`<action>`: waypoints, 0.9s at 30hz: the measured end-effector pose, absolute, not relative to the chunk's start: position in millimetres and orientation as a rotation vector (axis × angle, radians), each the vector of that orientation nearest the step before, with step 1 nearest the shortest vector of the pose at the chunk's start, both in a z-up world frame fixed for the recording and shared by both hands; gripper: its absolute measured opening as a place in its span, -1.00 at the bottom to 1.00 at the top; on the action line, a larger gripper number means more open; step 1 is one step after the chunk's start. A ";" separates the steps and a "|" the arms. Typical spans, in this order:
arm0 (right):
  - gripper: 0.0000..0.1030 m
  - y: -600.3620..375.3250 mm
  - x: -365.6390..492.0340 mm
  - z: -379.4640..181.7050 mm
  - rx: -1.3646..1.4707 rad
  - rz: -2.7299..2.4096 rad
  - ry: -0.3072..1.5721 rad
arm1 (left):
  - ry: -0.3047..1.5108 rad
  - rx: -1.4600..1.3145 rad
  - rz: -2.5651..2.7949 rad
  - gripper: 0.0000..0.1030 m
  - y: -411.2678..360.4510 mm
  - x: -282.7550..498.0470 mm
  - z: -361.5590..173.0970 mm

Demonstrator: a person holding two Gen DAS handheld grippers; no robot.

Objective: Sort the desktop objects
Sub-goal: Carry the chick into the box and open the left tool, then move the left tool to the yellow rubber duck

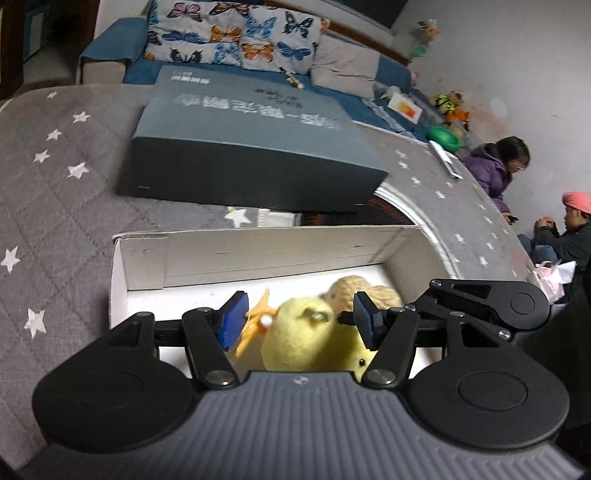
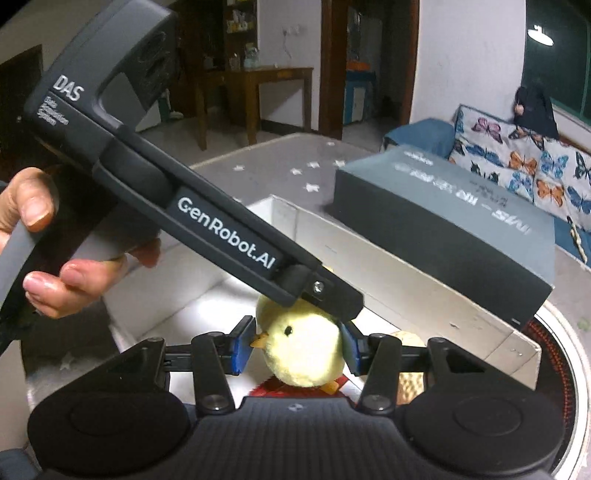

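Observation:
A yellow plush chick (image 1: 301, 334) with orange feet sits in the white cardboard box (image 1: 258, 254). My left gripper (image 1: 299, 321) is over the box with its blue pads open on either side of the chick, not pressing it. A tan knitted toy (image 1: 369, 291) lies behind the chick. In the right wrist view the chick (image 2: 301, 350) sits between the pads of my right gripper (image 2: 295, 349), which close on its sides. The left gripper's black body (image 2: 221, 236) crosses above the chick there. The box wall (image 2: 406, 291) stands behind.
A dark grey lid-like box (image 1: 251, 147) lies behind the white box on the grey star-patterned cover (image 1: 55, 192). A sofa with butterfly cushions (image 1: 236, 33) stands beyond. Two people (image 1: 498, 166) sit at the far right. A round red and black item (image 2: 554, 354) lies under the white box.

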State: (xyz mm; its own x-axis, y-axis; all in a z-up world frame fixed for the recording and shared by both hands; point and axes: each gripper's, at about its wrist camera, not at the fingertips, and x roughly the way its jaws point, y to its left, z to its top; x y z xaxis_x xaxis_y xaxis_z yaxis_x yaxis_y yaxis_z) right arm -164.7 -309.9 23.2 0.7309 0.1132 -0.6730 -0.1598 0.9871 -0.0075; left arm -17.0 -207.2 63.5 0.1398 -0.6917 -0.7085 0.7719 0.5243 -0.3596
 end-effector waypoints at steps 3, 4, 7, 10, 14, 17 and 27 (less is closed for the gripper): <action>-0.06 -311.3 -162.3 18.4 -0.056 0.147 0.750 | 0.950 0.111 -1.051 0.20 -204.8 -19.0 61.4; -0.05 -311.3 -162.7 17.5 -0.053 0.146 0.752 | 0.943 0.113 -1.047 0.20 -203.1 -20.4 62.7; 0.00 -310.1 -166.4 17.5 -0.048 0.147 0.750 | 0.919 0.121 -1.035 0.20 -198.2 -24.8 66.4; 0.12 -308.8 -175.2 21.4 -0.048 0.141 0.732 | 0.884 0.125 -1.033 0.21 -187.8 -33.5 74.3; 0.22 -307.6 -187.9 30.6 -0.051 0.130 0.700 | 0.837 0.111 -1.038 0.21 -166.5 -50.8 87.0; 0.22 -305.4 -201.3 37.6 -0.054 0.133 0.677 | 0.811 0.097 -1.048 0.21 -148.7 -69.2 97.2; 0.25 -283.5 -272.4 51.9 -0.066 0.216 0.639 | 0.768 0.149 -1.072 0.33 -87.2 -145.2 102.5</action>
